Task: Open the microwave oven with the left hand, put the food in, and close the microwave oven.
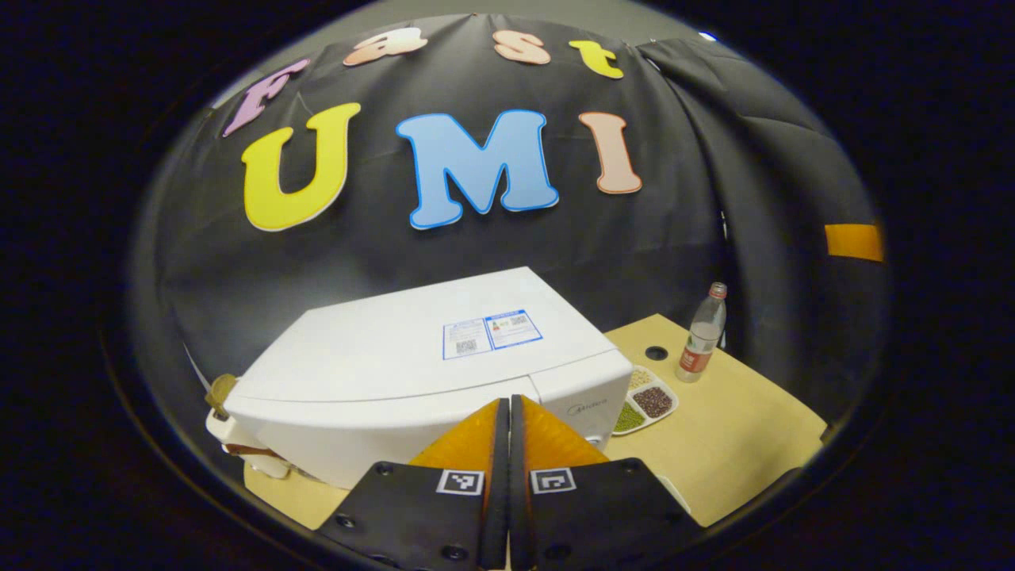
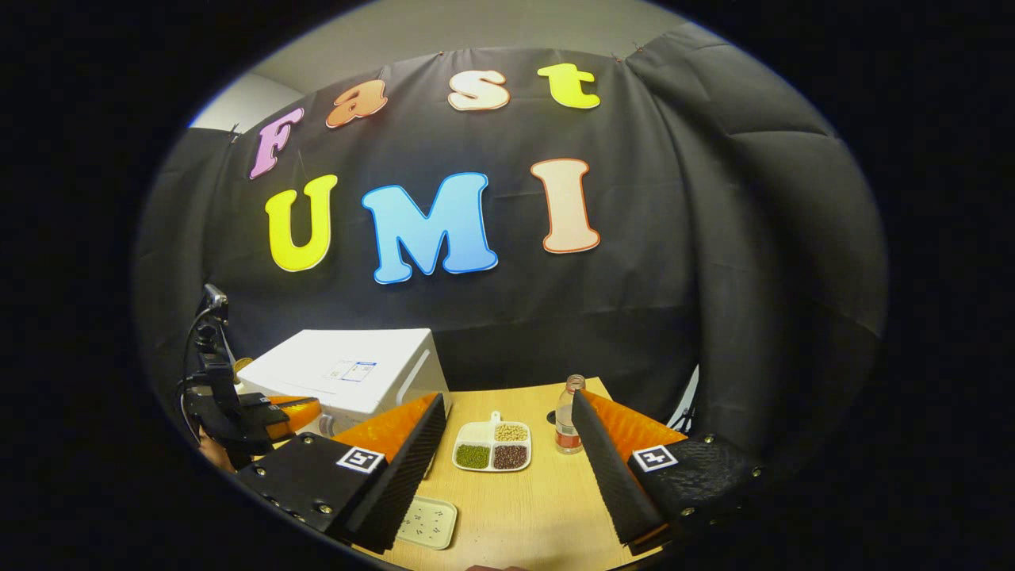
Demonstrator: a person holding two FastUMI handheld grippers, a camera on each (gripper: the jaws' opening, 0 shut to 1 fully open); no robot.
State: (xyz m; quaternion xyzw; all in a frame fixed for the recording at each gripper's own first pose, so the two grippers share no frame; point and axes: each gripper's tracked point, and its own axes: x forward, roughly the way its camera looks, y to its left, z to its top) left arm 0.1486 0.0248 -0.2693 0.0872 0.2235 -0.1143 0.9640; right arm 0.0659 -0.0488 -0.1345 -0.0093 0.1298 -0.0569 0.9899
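Note:
The white microwave (image 1: 412,349) stands on the wooden table (image 1: 745,428), seen from above with its door closed. My left gripper (image 1: 508,403) is shut with nothing between its fingers, and its tips are over the microwave's top front edge. The food is a white three-part dish of beans (image 2: 492,446) lying on the table right of the microwave (image 2: 349,369). My right gripper (image 2: 507,396) is held open above the table, the dish showing between its fingers and farther off. The left gripper (image 2: 297,412) and the hand holding it are at the microwave's front.
A plastic bottle (image 2: 564,428) with a red label stands behind the dish, near a round hole in the table (image 1: 656,352). A small flat white tray (image 2: 428,522) lies near the front edge. A brownish object (image 1: 220,388) sits by the microwave's left side. Black cloth walls the booth.

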